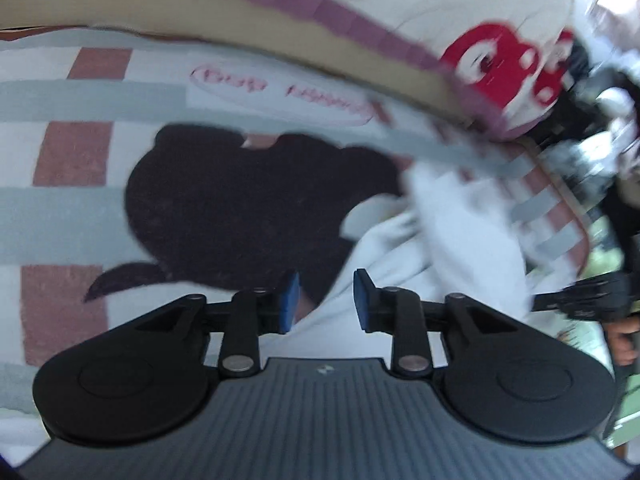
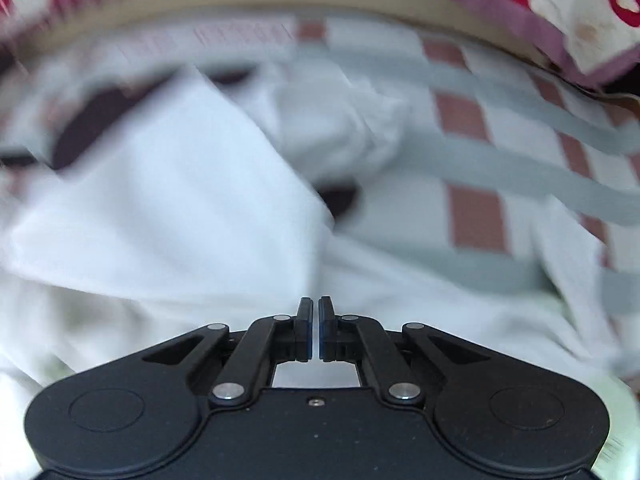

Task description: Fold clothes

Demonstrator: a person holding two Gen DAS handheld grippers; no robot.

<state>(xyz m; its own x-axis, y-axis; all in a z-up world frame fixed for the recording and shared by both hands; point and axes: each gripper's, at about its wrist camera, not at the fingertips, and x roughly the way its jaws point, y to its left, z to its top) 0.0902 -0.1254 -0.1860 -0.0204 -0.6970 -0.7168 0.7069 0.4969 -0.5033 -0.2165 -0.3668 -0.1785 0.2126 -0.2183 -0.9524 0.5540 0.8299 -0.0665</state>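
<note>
A crumpled white garment point(image 1: 440, 240) lies on a checked blanket point(image 1: 60, 120) of pink, grey and white. My left gripper point(image 1: 326, 300) hangs open just above the garment's near edge, and white cloth shows below the gap between its blue pads point(image 1: 290, 300). In the right wrist view the garment point(image 2: 180, 200) fills the left and lower part, bunched into folds. My right gripper point(image 2: 315, 328) is shut over it, its fingers almost touching; whether cloth is pinched between them is hidden. At the right edge of the left wrist view, the right gripper point(image 1: 580, 300) appears beside a hand point(image 1: 622, 340).
A dark brown cartoon figure point(image 1: 240, 208) is printed on the blanket point(image 2: 480, 220), partly covered by the garment. Behind runs a tan band point(image 1: 200, 8) with a purple-edged, red-patterned cover point(image 1: 500, 60) above it. Both views are blurred by motion.
</note>
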